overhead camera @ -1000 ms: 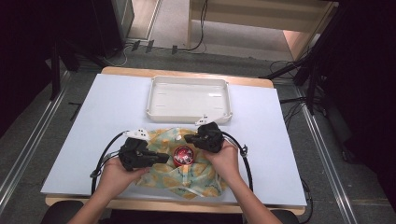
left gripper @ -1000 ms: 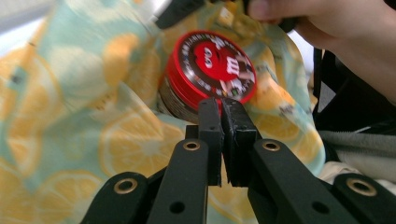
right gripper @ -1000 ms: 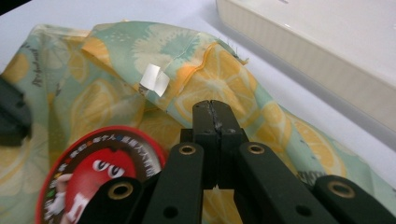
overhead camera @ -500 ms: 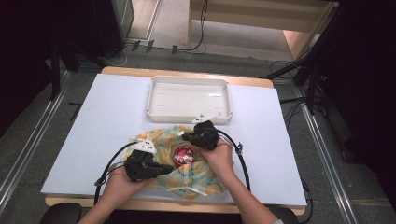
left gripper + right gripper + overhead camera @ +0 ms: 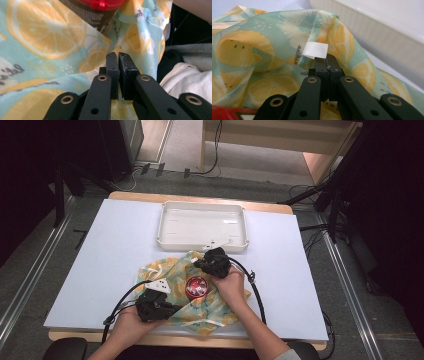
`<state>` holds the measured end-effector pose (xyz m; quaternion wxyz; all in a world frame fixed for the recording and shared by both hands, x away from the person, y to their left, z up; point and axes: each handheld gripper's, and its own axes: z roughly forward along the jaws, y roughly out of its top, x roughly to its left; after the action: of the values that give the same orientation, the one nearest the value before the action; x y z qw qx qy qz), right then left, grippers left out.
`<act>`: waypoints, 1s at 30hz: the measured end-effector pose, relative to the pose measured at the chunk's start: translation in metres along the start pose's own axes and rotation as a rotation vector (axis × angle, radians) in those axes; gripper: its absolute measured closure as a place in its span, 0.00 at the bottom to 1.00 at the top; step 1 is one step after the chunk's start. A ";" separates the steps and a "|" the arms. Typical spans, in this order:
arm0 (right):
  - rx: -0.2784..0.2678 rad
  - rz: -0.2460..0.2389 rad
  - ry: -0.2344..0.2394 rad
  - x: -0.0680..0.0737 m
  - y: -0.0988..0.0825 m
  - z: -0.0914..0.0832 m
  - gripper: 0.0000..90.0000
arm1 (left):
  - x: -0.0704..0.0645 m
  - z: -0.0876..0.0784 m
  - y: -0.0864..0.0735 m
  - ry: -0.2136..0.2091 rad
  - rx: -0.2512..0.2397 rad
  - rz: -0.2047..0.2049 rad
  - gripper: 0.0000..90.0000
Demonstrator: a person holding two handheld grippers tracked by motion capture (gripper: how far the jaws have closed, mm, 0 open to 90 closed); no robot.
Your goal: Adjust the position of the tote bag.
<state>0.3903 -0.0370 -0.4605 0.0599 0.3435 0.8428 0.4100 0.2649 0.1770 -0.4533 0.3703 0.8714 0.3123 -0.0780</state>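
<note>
A lemon-print cloth (image 5: 207,310) lies spread on the white table with a red-lidded container (image 5: 195,286) standing on its middle. My left gripper (image 5: 174,309) is at the cloth's near left part, jaws shut on a fold of the cloth (image 5: 50,32), and the red lid (image 5: 100,3) is just beyond. My right gripper (image 5: 199,265) is at the far corner next to the tray, shut on the cloth (image 5: 262,50) beside a white label (image 5: 315,50).
A white tray (image 5: 161,230) stands right behind the cloth, its ribbed wall (image 5: 387,32) close to my right gripper. Cables trail from both grippers over the table's near edge. Bare white tabletop (image 5: 115,245) lies to the left and right.
My left gripper has sunk and come back toward the near edge with the cloth. The right gripper has lowered slightly. The cloth lies lower and flatter around the container.
</note>
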 end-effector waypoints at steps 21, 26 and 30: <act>-0.035 0.014 -0.049 -0.008 0.002 -0.011 1.00 | 0.001 0.001 -0.010 -0.034 0.002 -0.016 0.95; -0.089 -0.019 -0.008 0.005 0.001 -0.043 1.00 | 0.001 -0.012 -0.007 -0.034 -0.045 -0.023 0.94; -0.082 -0.022 0.020 0.011 -0.008 -0.058 1.00 | 0.000 -0.021 0.000 -0.017 -0.069 -0.017 0.94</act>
<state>0.3558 -0.0711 -0.4261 0.0702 0.3273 0.8297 0.4467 0.2633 0.1915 -0.4382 0.4024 0.8546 0.3188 -0.0777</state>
